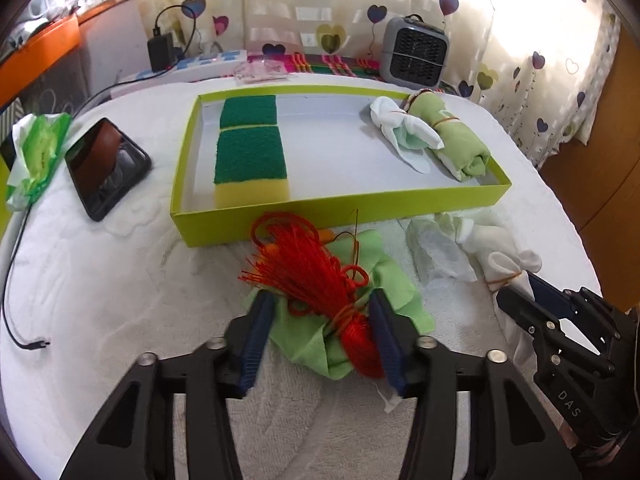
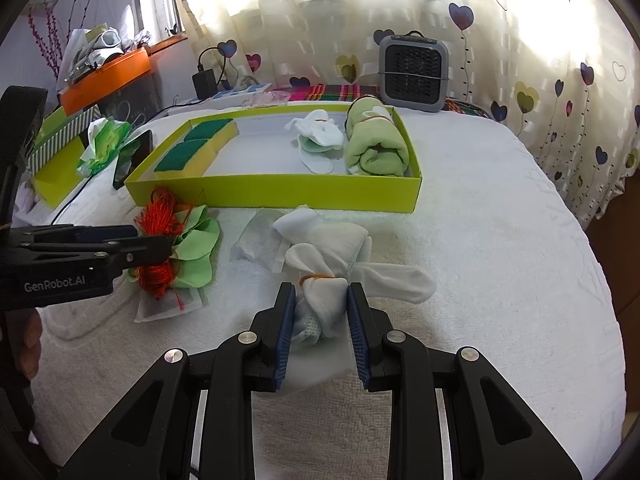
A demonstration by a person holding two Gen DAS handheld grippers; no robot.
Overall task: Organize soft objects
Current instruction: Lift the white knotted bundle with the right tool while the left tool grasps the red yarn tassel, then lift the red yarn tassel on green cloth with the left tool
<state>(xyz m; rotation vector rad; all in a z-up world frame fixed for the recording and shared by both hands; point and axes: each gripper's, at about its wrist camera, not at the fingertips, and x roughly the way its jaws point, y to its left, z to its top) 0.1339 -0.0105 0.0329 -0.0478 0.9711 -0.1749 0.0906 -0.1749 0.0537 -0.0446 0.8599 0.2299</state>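
Observation:
A bundle of red thread (image 1: 320,280) lies on a light green cloth (image 1: 396,284) in front of the lime green box (image 1: 340,208). My left gripper (image 1: 320,300) straddles it, its pads pressing the thread and cloth from both sides; the right wrist view shows the left gripper (image 2: 160,248) from the side. My right gripper (image 2: 321,292) is shut on a white sock bundle (image 2: 324,256) tied with a rubber band. The box holds two green-and-yellow sponges (image 1: 250,160) on the left. A tied white sock bundle (image 1: 404,132) and a rolled green towel (image 1: 452,136) lie on its right.
A thin white packet (image 2: 256,240) lies between the two bundles. Left of the box are a phone (image 1: 104,168), a green wipes pack (image 1: 38,152) and a black cable (image 1: 12,272). A grey heater (image 1: 414,52) stands behind. A white towel (image 2: 500,280) covers the table.

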